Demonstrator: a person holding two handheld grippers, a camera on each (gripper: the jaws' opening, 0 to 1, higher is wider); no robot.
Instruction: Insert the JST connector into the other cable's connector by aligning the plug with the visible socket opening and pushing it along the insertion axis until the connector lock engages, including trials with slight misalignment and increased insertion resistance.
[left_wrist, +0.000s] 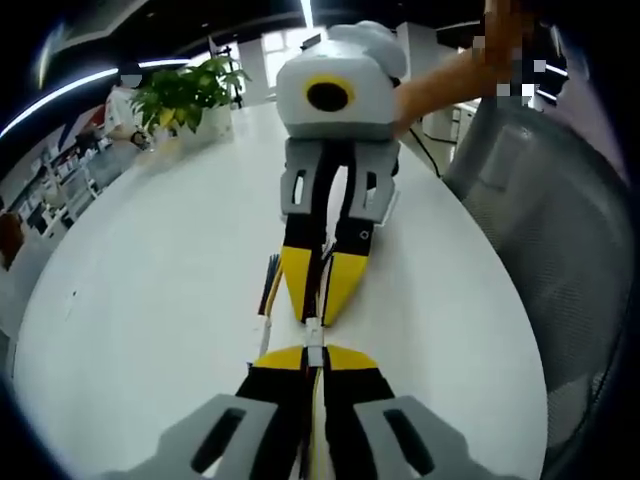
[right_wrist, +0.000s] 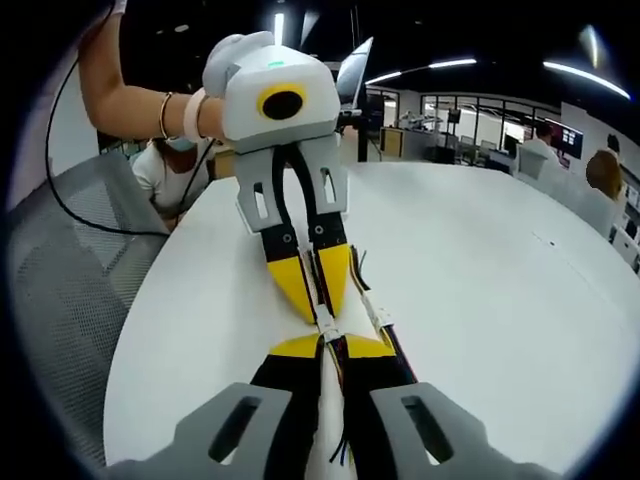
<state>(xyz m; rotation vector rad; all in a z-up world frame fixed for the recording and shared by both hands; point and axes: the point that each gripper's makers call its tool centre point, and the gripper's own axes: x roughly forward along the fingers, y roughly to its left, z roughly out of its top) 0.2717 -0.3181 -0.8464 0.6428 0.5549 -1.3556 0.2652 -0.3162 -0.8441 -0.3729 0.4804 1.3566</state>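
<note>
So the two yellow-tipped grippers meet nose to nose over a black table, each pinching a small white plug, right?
Nearly: the table is white, not black, as the left gripper view shows. The left gripper and right gripper do meet nose to nose, pinching the small white connectors between them.

No lettering, label or number can be read anywhere.
</note>
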